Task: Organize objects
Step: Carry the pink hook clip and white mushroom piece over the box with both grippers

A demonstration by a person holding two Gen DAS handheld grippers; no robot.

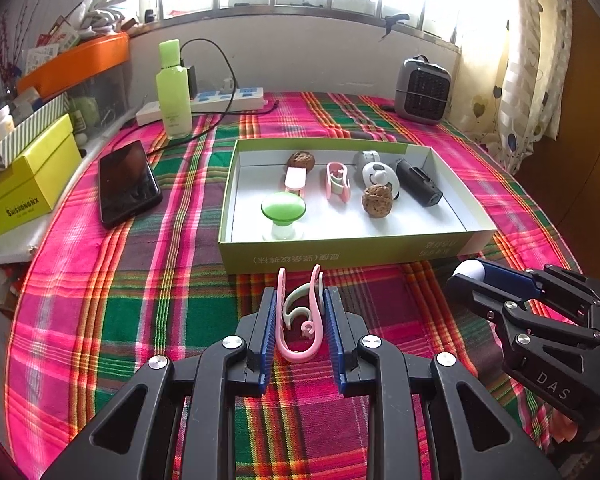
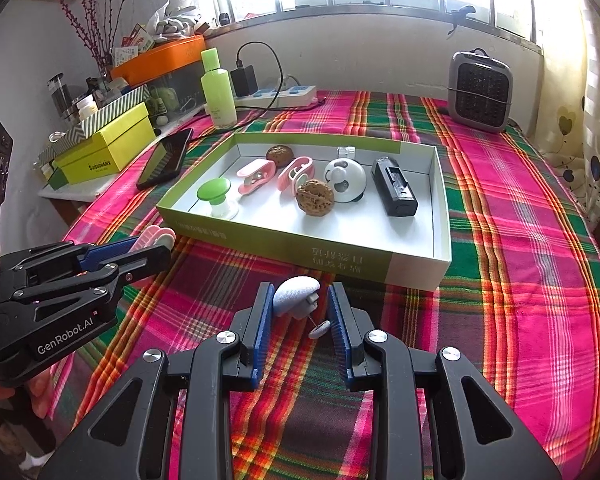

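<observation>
Grippers in both our hands hung just short of the green-sided box (image 1: 340, 254), each one loaded. Our left gripper (image 1: 300, 312) pinched a pink-and-white plastic clip (image 1: 300, 320) upright between its blue pads (image 1: 269, 332), the clip's open ends pointing toward the box. Our right gripper (image 2: 298, 312) held a small pale-grey mushroom-shaped object (image 2: 294, 294) between its pads, a thin pin with a flat foot dangling beneath; from the left wrist view only its rounded white tip showed.

Inside the box lay the pieces already gathered: a green suction knob (image 2: 216, 196) at the near left, two pink clips (image 2: 256, 176) side by side, two walnuts (image 2: 315, 197), one far and one near, a white panda-faced gadget (image 2: 345, 176) and a black rectangular device (image 2: 394, 186) toward the right wall.

Around it on the plaid tablecloth (image 2: 520, 240) we saw a black phone (image 1: 126, 182), a green bottle (image 1: 174, 92), a white power strip (image 1: 228, 100) and a small grey heater (image 1: 422, 90).
</observation>
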